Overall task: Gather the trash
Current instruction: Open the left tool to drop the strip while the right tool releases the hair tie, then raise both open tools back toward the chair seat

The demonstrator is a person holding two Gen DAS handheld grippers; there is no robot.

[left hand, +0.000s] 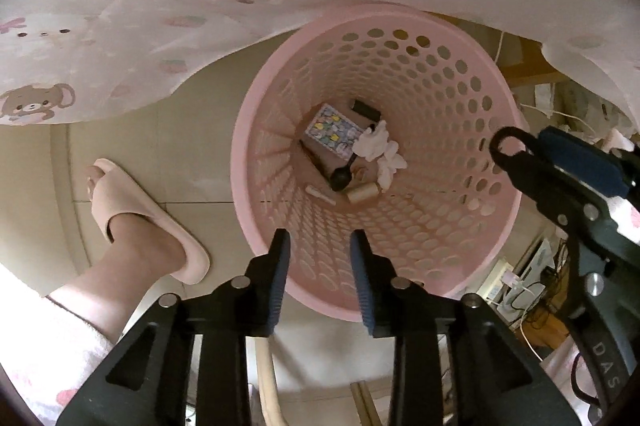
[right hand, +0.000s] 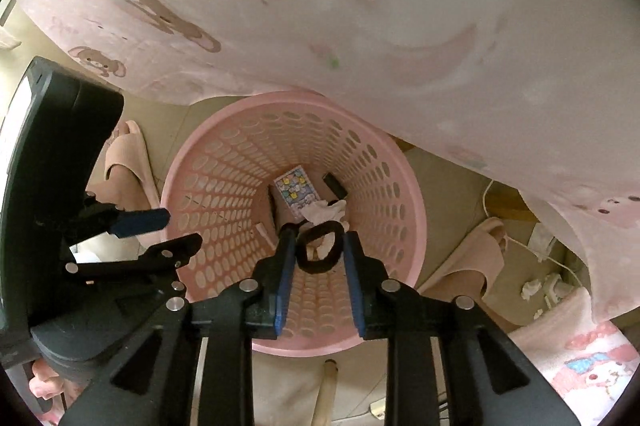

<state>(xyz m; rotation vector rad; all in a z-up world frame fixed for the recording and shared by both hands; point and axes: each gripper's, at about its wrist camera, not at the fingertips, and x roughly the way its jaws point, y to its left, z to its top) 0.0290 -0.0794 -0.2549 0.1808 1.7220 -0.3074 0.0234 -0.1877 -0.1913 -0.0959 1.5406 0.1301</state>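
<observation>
Pink perforated basket (left hand: 460, 73), "DAS" lettering on right hand-held gripper (left hand: 516, 153)

A home bedroom: cartoon-print bedsheet (left hand: 160, 5), slippered foot (left hand: 148, 222), tiled floor (left hand: 160, 153).

basket (right hand: 404, 226): pink, perforated, standing upright on the floor | black ring (right hand: 319, 250): hanging in the air over the basket mouth (no pad visibly pressing it) | bottom: crumpled tissue (left hand: 380, 149), printed card (left hand: 334, 131), small cylinder (left hand: 362, 193) lying together
</observation>
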